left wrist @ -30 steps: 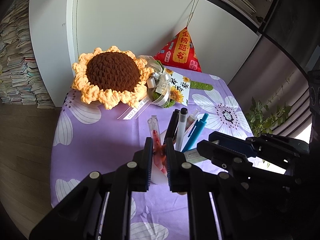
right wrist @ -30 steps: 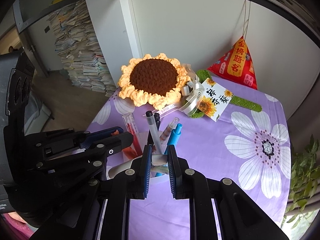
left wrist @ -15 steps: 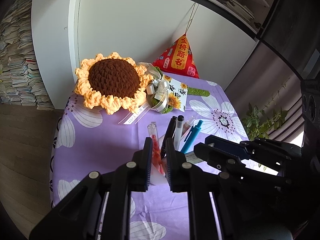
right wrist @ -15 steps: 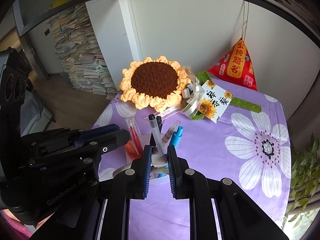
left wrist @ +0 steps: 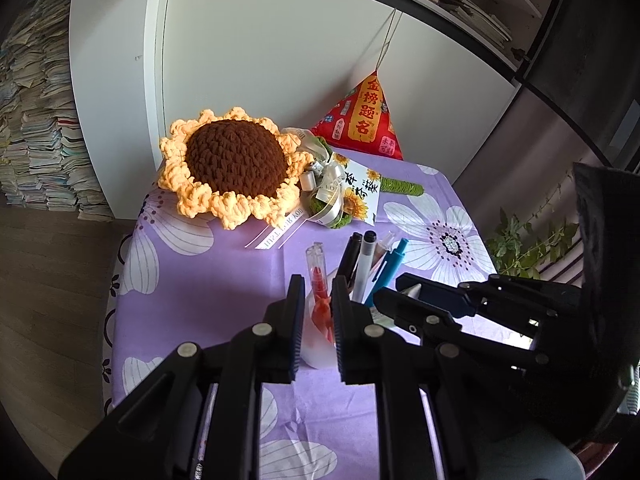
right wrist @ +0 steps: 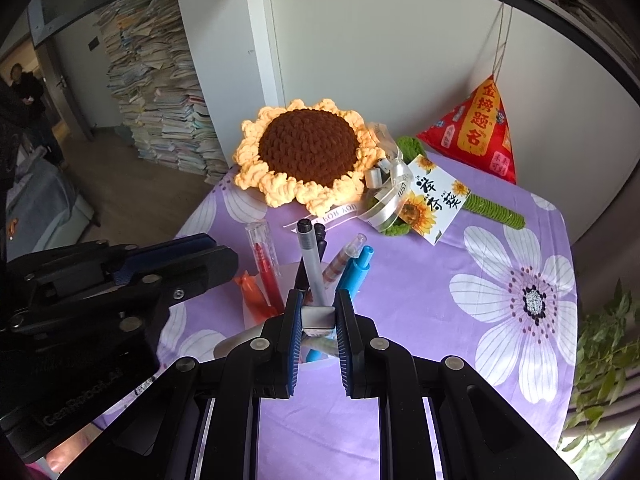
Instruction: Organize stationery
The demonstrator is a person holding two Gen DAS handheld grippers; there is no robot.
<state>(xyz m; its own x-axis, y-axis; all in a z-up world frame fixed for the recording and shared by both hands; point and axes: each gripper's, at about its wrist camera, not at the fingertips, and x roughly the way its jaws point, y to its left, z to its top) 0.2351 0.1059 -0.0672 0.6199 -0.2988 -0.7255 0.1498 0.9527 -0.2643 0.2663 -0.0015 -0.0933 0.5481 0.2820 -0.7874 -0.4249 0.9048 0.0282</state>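
A white pen cup (left wrist: 316, 348) (right wrist: 316, 362) stands on the purple flowered tablecloth (left wrist: 208, 280) (right wrist: 420, 304). It holds a red pen in a clear case (left wrist: 318, 276) (right wrist: 264, 260), black pens (left wrist: 350, 254), a grey pen (right wrist: 310, 260), a striped pen (right wrist: 340, 260) and a blue pen (left wrist: 388, 270) (right wrist: 358, 270). My left gripper (left wrist: 316, 292) is shut on the cup's near rim beside the red pen. My right gripper (right wrist: 317, 310) is shut on a small white eraser (right wrist: 318, 317) just over the cup.
A crocheted sunflower (left wrist: 236, 164) (right wrist: 308, 152) with ribbon and a card (right wrist: 434, 200) lies at the back of the table. A red triangular charm (left wrist: 366, 118) hangs by the white wall. Book piles (right wrist: 160, 96) stand on the floor at left, a plant (right wrist: 600, 340) at right.
Both grippers have lifted and drawn back a little, with the cup and pens lower and further off in view. Both stay shut.
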